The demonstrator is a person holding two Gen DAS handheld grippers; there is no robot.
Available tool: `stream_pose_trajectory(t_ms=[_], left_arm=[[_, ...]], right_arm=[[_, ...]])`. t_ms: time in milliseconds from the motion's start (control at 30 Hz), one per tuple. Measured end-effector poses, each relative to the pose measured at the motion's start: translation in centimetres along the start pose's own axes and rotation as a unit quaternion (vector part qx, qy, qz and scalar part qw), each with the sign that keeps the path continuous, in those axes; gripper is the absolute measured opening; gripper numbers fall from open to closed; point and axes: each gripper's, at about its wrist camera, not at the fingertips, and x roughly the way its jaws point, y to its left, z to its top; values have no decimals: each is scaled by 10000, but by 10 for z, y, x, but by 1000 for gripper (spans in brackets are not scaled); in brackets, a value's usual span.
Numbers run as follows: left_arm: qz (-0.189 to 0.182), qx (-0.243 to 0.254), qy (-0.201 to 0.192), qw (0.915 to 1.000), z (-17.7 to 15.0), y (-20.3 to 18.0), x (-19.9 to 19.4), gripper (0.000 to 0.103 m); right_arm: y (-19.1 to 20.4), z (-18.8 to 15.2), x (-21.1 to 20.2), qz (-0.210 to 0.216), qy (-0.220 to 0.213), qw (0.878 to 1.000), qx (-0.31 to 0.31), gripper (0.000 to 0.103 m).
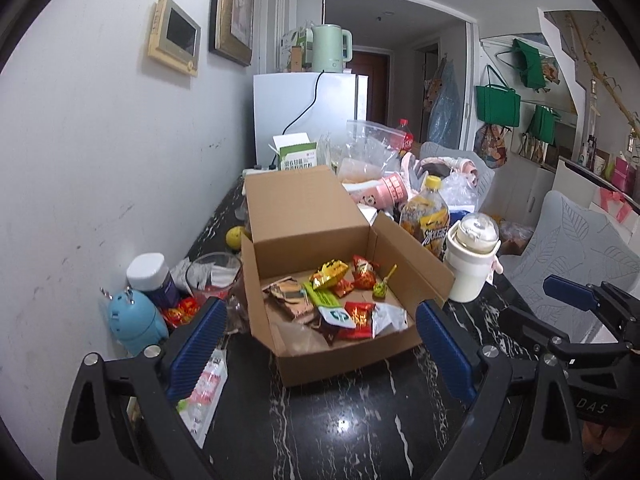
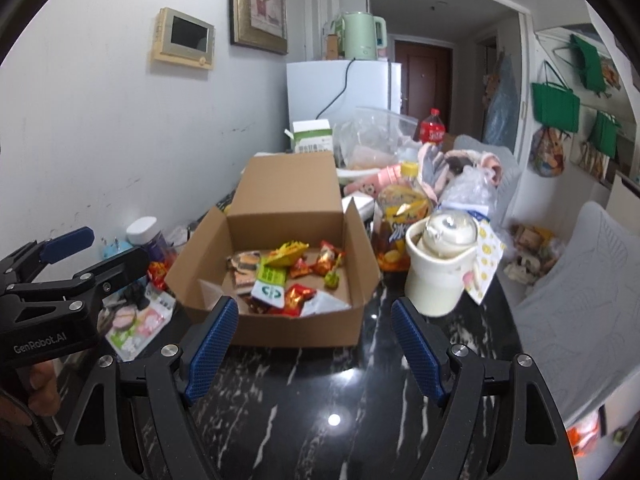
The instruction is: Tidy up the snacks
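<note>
An open cardboard box (image 1: 304, 216) stands on the black marble table (image 1: 340, 420); it also shows in the right wrist view (image 2: 288, 196). Inside lie several wrapped snacks (image 1: 340, 300), red, yellow, green and white (image 2: 288, 280). My left gripper (image 1: 320, 344) is open and empty, just in front of the box. My right gripper (image 2: 314, 340) is open and empty, also in front of the box. The right gripper shows at the right edge of the left wrist view (image 1: 576, 300); the left gripper shows at the left of the right wrist view (image 2: 72, 256). A flat snack packet (image 2: 136, 324) lies left of the box.
A cream lidded cup (image 1: 472, 264) and a yellow-capped drink bottle (image 1: 428, 220) stand right of the box. A blue figurine (image 1: 134, 316), a white-capped jar (image 1: 154, 280), a glass (image 1: 214, 276) and red candies (image 1: 180, 312) crowd the left. Clutter, bags and a white fridge (image 1: 308, 116) sit behind.
</note>
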Motion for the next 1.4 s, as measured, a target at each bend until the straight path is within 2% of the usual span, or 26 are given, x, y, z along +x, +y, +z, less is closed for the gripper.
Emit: stream_pose_trajectory(t_ms=[367,633,1400], left_arm=[[20,-85,194,9998,-17,-5,5,96],[36,-17,132,9999,-16,-8,5,96],[89,-42,265,9996,-17,-10,11,96]], right_arm=[[-2,-16,5,110,159,9998,103,79],[-2,-15,7,178,150,9997,33,79],[-7,-16,14,140,281,9995,32,79]])
